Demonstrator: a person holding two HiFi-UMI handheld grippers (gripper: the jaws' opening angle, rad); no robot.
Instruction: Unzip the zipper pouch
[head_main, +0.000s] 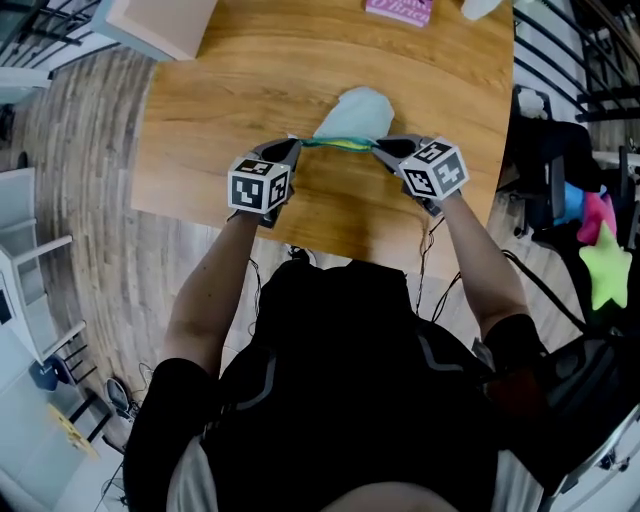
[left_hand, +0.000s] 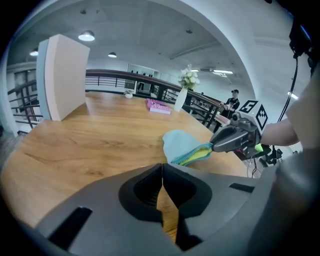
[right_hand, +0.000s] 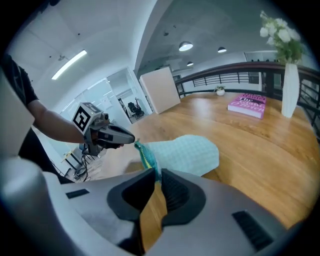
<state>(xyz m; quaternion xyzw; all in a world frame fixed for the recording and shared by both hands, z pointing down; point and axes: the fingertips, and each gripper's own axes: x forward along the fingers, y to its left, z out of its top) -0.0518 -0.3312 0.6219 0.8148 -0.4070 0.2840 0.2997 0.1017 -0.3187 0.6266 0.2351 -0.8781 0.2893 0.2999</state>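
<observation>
Over the wooden table (head_main: 250, 90), the zipper pouch (head_main: 358, 112) is stretched between two grippers. The left gripper (head_main: 292, 146) pinches one end of its zipper edge with jaws pressed together. The right gripper (head_main: 382, 148) pinches the other end.

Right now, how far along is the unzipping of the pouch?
Done: the left gripper and right gripper each clamp an end of the zipper pouch. In hand: its zipper edge is stretched taut between them over the table; yellow shows along it, perhaps a gap. Left: opening it fully; how far open it is cannot be told.
</observation>
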